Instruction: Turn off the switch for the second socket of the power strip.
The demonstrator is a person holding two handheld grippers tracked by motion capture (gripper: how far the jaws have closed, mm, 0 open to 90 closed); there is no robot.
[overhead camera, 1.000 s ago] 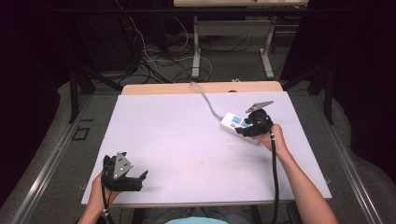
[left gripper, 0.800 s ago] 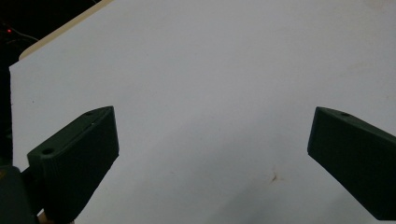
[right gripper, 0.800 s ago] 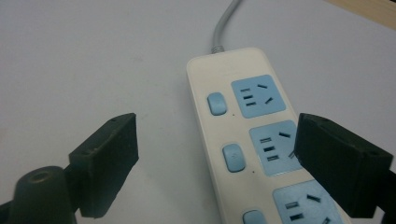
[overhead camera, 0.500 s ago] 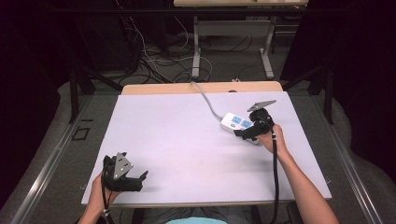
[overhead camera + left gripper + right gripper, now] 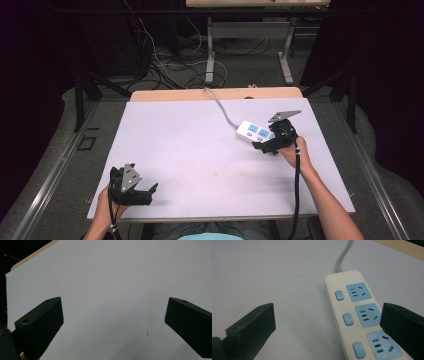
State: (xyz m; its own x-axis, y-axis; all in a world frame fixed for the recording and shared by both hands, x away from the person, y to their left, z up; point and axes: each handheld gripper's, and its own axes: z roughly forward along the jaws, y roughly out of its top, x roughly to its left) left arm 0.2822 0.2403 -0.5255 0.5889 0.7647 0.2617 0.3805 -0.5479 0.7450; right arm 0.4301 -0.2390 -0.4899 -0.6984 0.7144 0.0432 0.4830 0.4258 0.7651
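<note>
White tabletop bears a power strip; both claws, left and right, gape released.

No legible text, label, brand, number or sign is showing anywhere. The power strip at the right of the worktop is presenting blank blue socket faces and unmarked blue switches; its white casing is carrying no readable marking.

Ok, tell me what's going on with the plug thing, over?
Right tool open, jaws just spread wide, nothing pinched. Power strip flat on the table, partly between them. Left tool open, idle near the front edge. Nothing in the way.
</note>
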